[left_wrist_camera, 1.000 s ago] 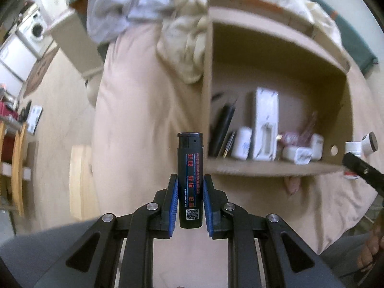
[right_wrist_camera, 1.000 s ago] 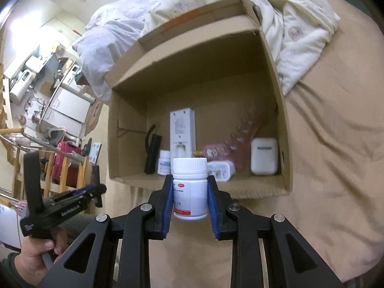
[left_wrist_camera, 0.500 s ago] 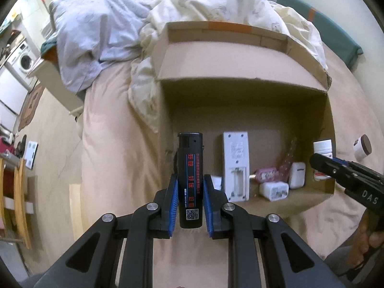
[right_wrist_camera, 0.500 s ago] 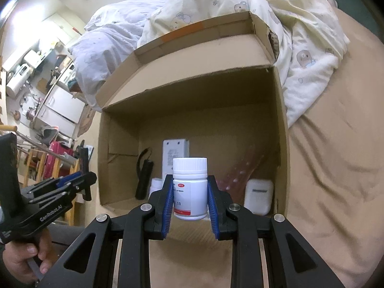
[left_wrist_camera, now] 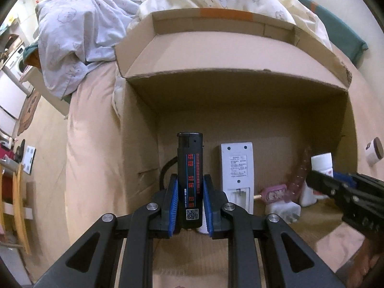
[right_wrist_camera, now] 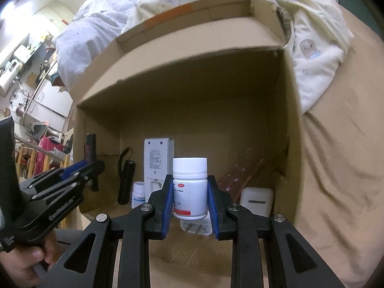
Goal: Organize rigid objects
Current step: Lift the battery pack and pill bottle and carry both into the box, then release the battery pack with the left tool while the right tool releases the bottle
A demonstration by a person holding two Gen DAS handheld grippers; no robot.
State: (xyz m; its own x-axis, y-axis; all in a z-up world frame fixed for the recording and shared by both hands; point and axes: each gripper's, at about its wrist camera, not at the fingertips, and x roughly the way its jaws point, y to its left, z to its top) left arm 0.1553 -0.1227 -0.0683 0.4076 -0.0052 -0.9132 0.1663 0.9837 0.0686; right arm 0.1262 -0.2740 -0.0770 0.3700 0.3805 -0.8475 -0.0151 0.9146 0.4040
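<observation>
Our left gripper (left_wrist_camera: 190, 204) clamps a black rectangular lighter (left_wrist_camera: 189, 180) and our right gripper (right_wrist_camera: 190, 206) a smooth white round pill bottle (right_wrist_camera: 190, 188), both upright before the open cardboard box (left_wrist_camera: 216, 55).

Box (left_wrist_camera: 240, 55) lies on its side on the bed (left_wrist_camera: 91, 158), open end facing the cameras, filling frame centre in both views. Bedding (left_wrist_camera: 79, 24) heaped behind it, upper left to upper right. Inside, right wrist view, left to right along the back: torch (right_wrist_camera: 126, 180), small bottle (right_wrist_camera: 138, 193) in front of remote (right_wrist_camera: 157, 163), case (right_wrist_camera: 256, 200) at right wall. Left wrist view: plug (left_wrist_camera: 283, 210) lower right of the remote, jar (left_wrist_camera: 374, 150) outside the box at right edge. Lighter (left_wrist_camera: 190, 180) sits between left gripper (left_wrist_camera: 190, 206) pads, bottom centre; bottle (right_wrist_camera: 190, 187) between right gripper (right_wrist_camera: 190, 210) pads, bottom centre.
</observation>
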